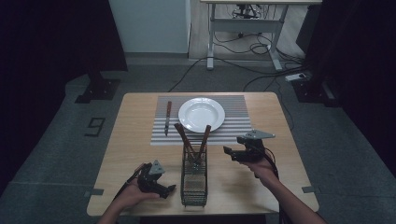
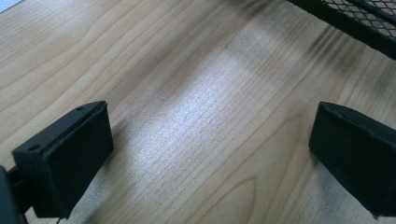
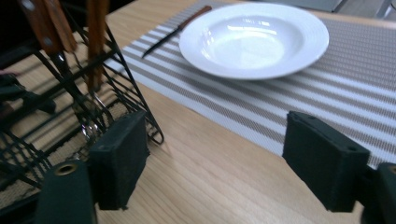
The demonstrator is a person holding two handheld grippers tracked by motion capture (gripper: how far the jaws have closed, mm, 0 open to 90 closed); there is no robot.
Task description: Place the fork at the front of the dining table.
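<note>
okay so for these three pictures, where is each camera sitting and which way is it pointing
High view: above the person's table edge, facing forward and down on the plate, wire caddy, both forearms and tongs.
Left gripper view: rides the left tongs, low, aimed at bare table; its open jaws show.
Right gripper view: rides the right tongs, facing plate and knife; open jaws show.
Shared: both gripper views catch the caddy.

Only readable thing here is a big "9" marker (image 1: 96, 126) on the grey floor (image 1: 56, 154), left of the table in the high view's middle left. Nothing else has readable writing.
</note>
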